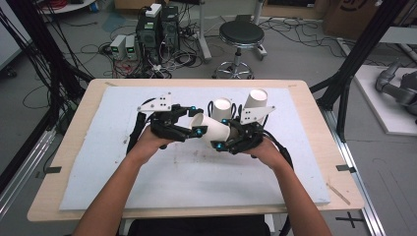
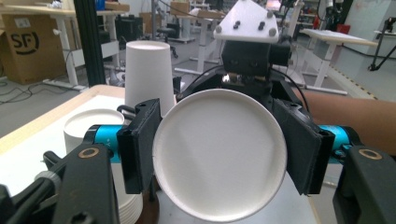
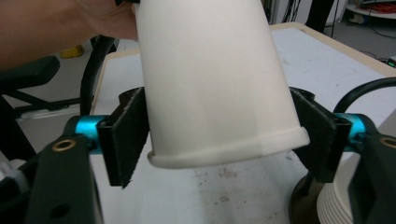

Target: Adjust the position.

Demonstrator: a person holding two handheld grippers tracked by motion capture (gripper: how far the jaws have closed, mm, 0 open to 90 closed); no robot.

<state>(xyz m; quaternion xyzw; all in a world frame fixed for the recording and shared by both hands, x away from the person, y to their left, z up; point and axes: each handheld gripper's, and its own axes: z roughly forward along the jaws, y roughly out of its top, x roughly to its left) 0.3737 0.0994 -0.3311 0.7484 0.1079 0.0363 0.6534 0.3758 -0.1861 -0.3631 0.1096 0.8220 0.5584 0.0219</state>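
White paper cup (image 1: pixel 212 127) lying on its side in the air above the white foam board (image 1: pixel 147 182) on the light wooden table (image 1: pixel 54 196), held between both grippers. Right gripper (image 1: pixel 222 142) clamped on the cup near its rolled rim; both black pads pressed against the cup wall in right gripper view (image 3: pixel 219 88). Left gripper (image 1: pixel 195 129) at the cup's closed bottom end; flat base faces the camera in left gripper view (image 2: pixel 219 154), own jaws spread apart, not gripping. Behind the held cup: stack of white paper cups (image 1: pixel 222 109) and single upturned white paper cup (image 1: pixel 256 102), both on the board. Black round stool (image 1: pixel 241 35) beyond the table.
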